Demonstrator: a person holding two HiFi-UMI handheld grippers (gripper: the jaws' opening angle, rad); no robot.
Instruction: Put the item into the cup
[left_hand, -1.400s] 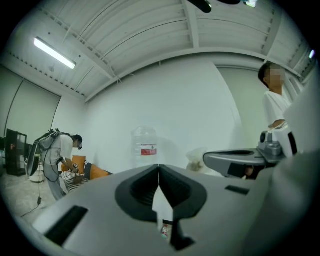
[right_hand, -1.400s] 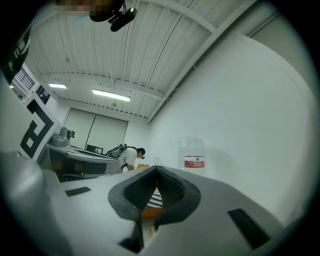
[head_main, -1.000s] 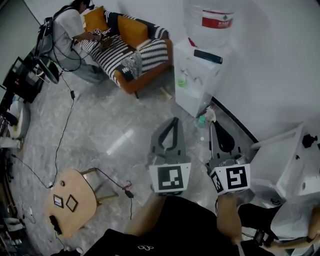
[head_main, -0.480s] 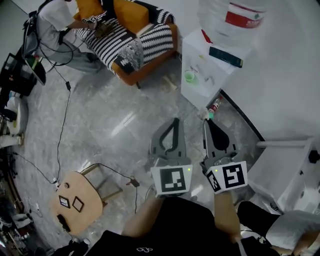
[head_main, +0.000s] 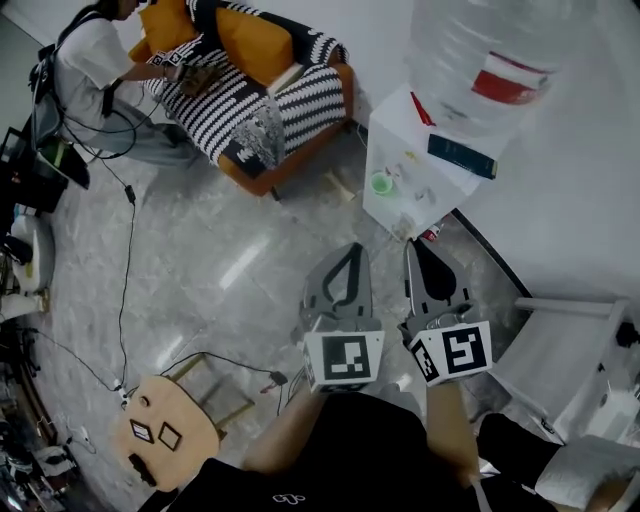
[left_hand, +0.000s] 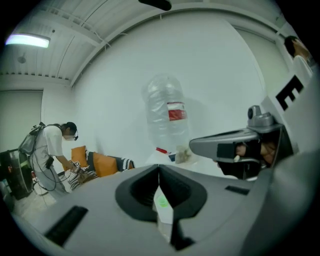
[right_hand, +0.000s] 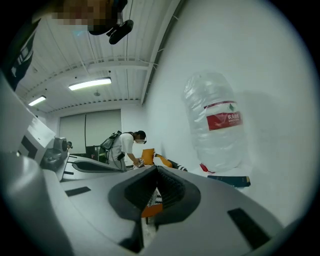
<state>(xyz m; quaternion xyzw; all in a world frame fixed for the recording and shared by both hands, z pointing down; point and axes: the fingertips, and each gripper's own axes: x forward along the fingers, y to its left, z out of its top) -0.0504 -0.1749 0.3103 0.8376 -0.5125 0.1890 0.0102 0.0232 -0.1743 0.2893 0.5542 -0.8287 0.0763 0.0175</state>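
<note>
A small green cup (head_main: 381, 184) stands on the shelf of the white water dispenser (head_main: 432, 190). In the left gripper view the green cup (left_hand: 161, 201) shows just beyond the jaws. My left gripper (head_main: 350, 250) and right gripper (head_main: 412, 250) hang side by side over the floor, a little short of the dispenser. Both are shut, with nothing between the jaws of either the left gripper (left_hand: 159, 172) or the right gripper (right_hand: 156, 172). A dark flat item (head_main: 460, 155) lies on the dispenser's top, beside the big water bottle (head_main: 490, 60). I cannot tell which thing is the task's item.
A striped sofa with orange cushions (head_main: 250, 90) stands at the back, and a person (head_main: 95, 70) bends over it. A wooden stool (head_main: 165, 440) and trailing cables (head_main: 125, 260) lie on the left of the floor. White furniture (head_main: 570, 340) stands to the right. A small bottle (head_main: 432, 234) sits at the dispenser's foot.
The view has moved toward the dispenser, which now stands closer above the grippers. The right gripper has drawn nearer to the left one. Both have stayed shut.
</note>
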